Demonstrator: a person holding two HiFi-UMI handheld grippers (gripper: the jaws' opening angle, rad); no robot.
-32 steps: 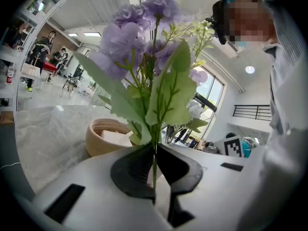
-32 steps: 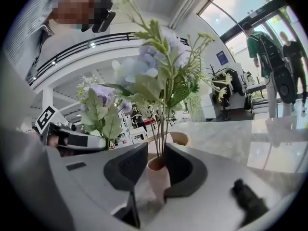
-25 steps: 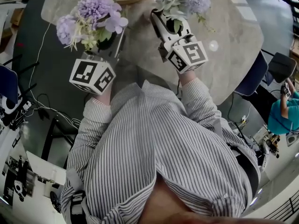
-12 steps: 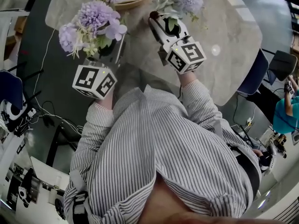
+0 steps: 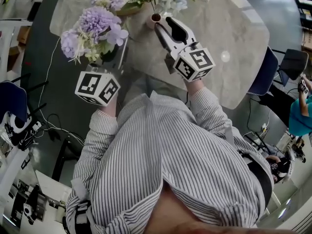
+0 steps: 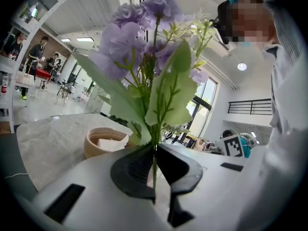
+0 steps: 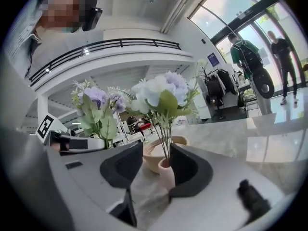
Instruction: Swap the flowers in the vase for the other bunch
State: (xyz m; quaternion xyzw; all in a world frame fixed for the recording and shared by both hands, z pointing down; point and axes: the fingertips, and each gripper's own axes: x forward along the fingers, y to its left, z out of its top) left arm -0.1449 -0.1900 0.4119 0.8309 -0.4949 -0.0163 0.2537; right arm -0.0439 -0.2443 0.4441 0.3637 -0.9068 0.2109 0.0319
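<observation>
Left claw (image 6: 155, 160) was pinched almost closed on the thin green stems of the purple bunch (image 6: 144, 47). Its ribbed black pads sat on either side, and the flowers stood upright above them. That bunch had ruffled, rounded lilac heads and broad, flat, matte leaves.

My right claw (image 7: 155, 167) stood at its widest and gripped nothing, its jaws having just been opening. The vase (image 7: 167, 174) rose in the gap, close to the pad at frame right, and I could not tell whether they touched. It was small, pale pink and smooth, with a narrow neck. Out of it fanned the white bunch (image 7: 161, 93) on wiry stems. Just behind stood a round tan bowl (image 7: 155, 154) with a ridged wall.

The table (image 5: 234, 38) was glossy grey-white marble with rounded corners. From the head view the vase sat at top centre. Bare tabletop lay open toward the right of the frame. The purple bunch hung near the table's left edge, with dark floor beyond it.

I counted two claws, two bunches, one vase and one bowl.
</observation>
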